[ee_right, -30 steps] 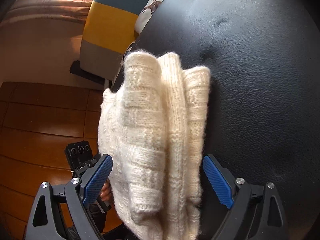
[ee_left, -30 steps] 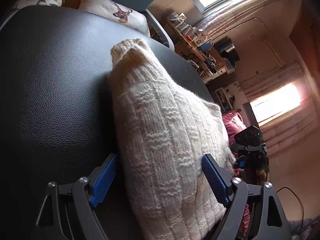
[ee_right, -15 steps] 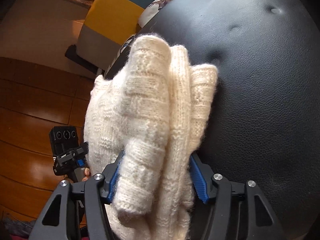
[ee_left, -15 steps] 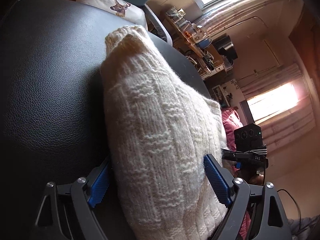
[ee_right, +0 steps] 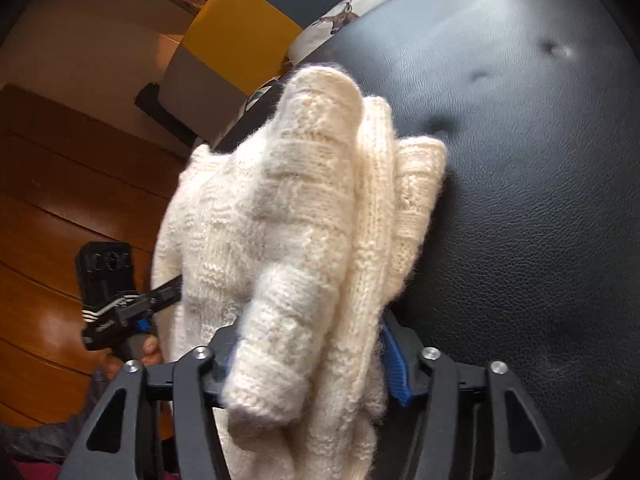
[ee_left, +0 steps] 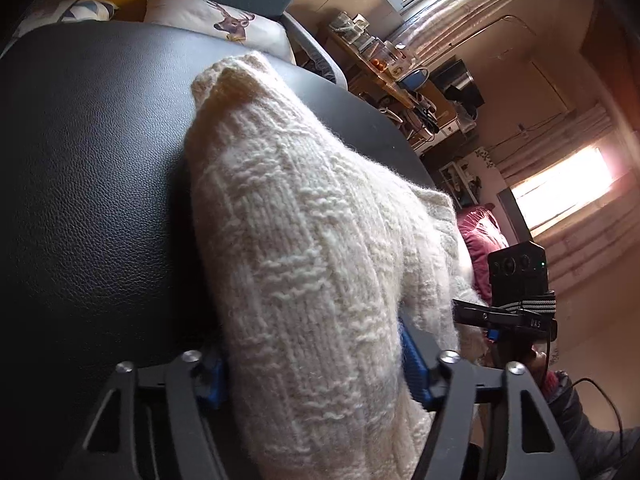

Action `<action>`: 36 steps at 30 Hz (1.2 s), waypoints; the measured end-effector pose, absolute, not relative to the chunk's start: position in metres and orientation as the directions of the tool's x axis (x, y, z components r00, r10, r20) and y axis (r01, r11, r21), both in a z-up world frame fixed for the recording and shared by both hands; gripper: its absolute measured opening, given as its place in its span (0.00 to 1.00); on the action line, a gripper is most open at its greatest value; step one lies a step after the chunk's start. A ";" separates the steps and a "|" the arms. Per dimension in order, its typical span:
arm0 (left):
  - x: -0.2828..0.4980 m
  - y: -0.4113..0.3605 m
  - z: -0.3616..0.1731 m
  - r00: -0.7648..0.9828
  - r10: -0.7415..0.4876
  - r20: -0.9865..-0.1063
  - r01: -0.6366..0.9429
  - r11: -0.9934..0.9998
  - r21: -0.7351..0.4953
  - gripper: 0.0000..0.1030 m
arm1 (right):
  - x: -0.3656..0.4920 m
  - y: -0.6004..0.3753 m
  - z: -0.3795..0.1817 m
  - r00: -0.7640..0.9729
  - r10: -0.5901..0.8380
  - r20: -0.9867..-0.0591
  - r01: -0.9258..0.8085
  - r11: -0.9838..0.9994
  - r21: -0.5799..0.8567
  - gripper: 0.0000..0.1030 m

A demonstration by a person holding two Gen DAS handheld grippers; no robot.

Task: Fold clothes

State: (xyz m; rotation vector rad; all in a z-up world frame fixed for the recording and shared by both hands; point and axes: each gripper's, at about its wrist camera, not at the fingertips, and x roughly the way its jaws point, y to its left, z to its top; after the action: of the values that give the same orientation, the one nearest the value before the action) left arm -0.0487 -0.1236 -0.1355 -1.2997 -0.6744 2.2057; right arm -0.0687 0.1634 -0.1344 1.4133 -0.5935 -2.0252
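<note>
- The cream knitted sweater (ee_left: 312,264), bundled in folds, lies on a black leather-look seat (ee_left: 92,184), partly lifted off it.
- The left claw (ee_left: 316,368) is closing, its blue pads pressing one end of the knit.
- The right claw (ee_right: 308,364) is closing too, clamped on the thick rolled folds of the other end.
- The only writing, white letters on the other claw's body in the left wrist view, looks like "DXS" but is too small to be sure.
- A deer-print cushion (ee_left: 224,26) lies past the seat.

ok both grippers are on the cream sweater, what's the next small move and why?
Probably lift both ends together. The left gripper and right gripper are closing with the bunched cream sweater between their pads, while it lies on the black leather seat, unfolded.
</note>
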 end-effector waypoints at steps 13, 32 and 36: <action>-0.016 -0.120 -0.116 -0.528 0.548 -0.649 -0.164 -0.815 -0.556 0.49 | -0.070 0.126 -0.111 -0.264 -0.681 -0.683 0.328 -0.729 0.601 0.39; 0.099 -0.295 -0.093 -0.751 0.183 -0.635 0.184 -0.865 -0.467 0.49 | -0.131 -0.170 -0.112 0.149 -0.759 -0.634 0.632 -0.420 0.651 0.39; 0.138 -0.362 -0.097 -0.768 0.046 -0.639 0.337 -0.820 -0.463 0.49 | -0.129 -0.267 -0.111 0.237 -0.724 -0.648 0.693 -0.341 0.635 0.39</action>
State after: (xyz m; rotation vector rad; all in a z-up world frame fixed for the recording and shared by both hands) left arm 0.1379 -0.3625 -0.0970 -1.0977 -0.9585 2.9660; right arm -0.1293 -0.2674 -0.1110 1.2612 -0.0335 -1.4469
